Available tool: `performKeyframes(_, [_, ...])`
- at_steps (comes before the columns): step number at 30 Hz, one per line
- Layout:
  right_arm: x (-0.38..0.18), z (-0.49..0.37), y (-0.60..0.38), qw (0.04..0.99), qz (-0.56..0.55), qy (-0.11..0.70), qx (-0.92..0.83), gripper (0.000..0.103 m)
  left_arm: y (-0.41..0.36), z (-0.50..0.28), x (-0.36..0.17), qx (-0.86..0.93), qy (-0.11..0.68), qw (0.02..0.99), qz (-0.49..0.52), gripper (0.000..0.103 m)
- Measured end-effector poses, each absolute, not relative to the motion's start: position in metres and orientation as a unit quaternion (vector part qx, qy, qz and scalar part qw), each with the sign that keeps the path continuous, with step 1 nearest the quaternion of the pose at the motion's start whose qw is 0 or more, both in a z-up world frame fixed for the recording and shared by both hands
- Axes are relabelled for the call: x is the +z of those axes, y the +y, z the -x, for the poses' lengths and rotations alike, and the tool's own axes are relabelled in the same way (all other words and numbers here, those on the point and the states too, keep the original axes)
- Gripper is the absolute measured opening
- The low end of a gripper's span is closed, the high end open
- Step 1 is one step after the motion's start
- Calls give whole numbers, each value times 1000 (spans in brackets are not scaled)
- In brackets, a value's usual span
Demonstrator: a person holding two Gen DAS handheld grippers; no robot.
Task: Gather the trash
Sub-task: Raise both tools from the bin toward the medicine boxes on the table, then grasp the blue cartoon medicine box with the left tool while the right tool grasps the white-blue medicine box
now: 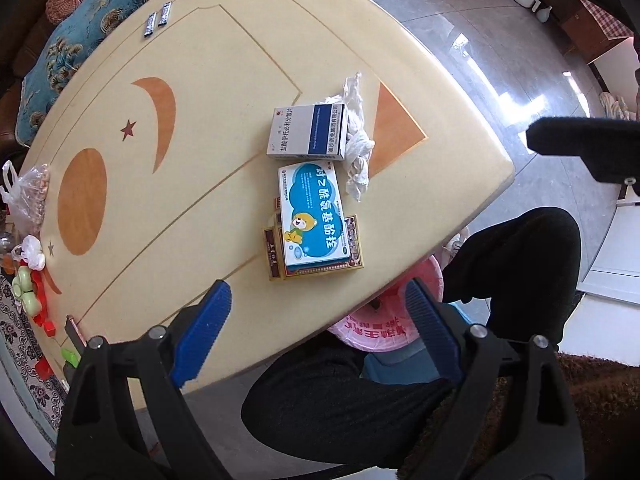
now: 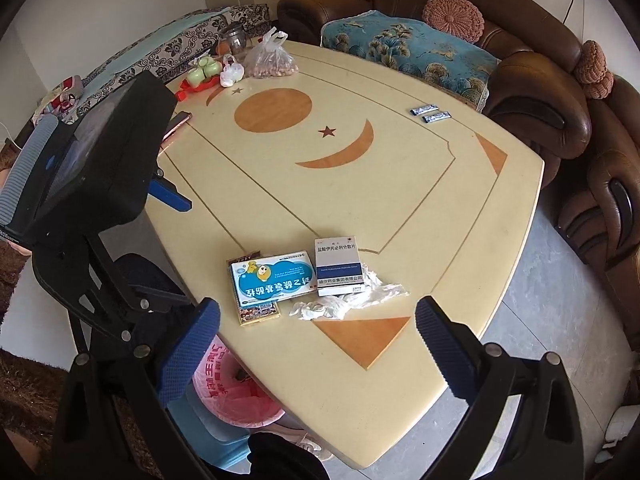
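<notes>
On the cream table [image 1: 208, 128] [image 2: 400, 184] lie a white-and-blue medicine box [image 1: 308, 131] [image 2: 339, 266], a blue box with a cartoon bear [image 1: 312, 210] [image 2: 274, 282] on top of a gold-edged box [image 1: 276, 258] [image 2: 256, 314], and crumpled white plastic [image 1: 356, 144] [image 2: 352, 300]. A bin lined with a pink bag [image 1: 376, 332] [image 2: 236, 392] stands beside the table edge. My left gripper [image 1: 316, 328] is open and empty above the table edge. My right gripper [image 2: 316, 348] is open and empty, hovering near the trash. The left gripper also shows in the right wrist view [image 2: 100, 160].
Two small dark sachets [image 1: 158, 19] [image 2: 430, 114] lie at the far side. A bag of nuts [image 2: 272, 62], toys, a jar and a phone [image 2: 176, 124] sit at the other end. A brown sofa [image 2: 540, 60] with cushions borders the table. The person's dark-clad legs [image 1: 520, 256] are by the bin.
</notes>
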State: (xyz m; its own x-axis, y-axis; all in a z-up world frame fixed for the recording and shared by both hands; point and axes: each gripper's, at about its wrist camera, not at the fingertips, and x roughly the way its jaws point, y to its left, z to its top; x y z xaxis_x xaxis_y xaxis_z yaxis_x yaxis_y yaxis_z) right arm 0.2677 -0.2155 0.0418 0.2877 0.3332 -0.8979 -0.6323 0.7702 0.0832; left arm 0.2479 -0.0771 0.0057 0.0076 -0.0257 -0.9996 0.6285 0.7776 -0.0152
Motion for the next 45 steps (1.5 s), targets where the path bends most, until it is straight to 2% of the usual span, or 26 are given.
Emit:
performKeyframes(8, [-25, -305, -216, 757, 147, 557, 309, 96, -89, -270, -52, -252, 696, 634, -225, 86])
performKeyframes(18, [-85, -327, -194, 726, 168, 581, 329, 96, -84, -280, -89, -259, 719, 611, -205, 86])
performKeyframes(45, [-144, -354, -158, 717, 229, 570, 330, 96, -48, -278, -133, -267, 739, 598, -158, 84])
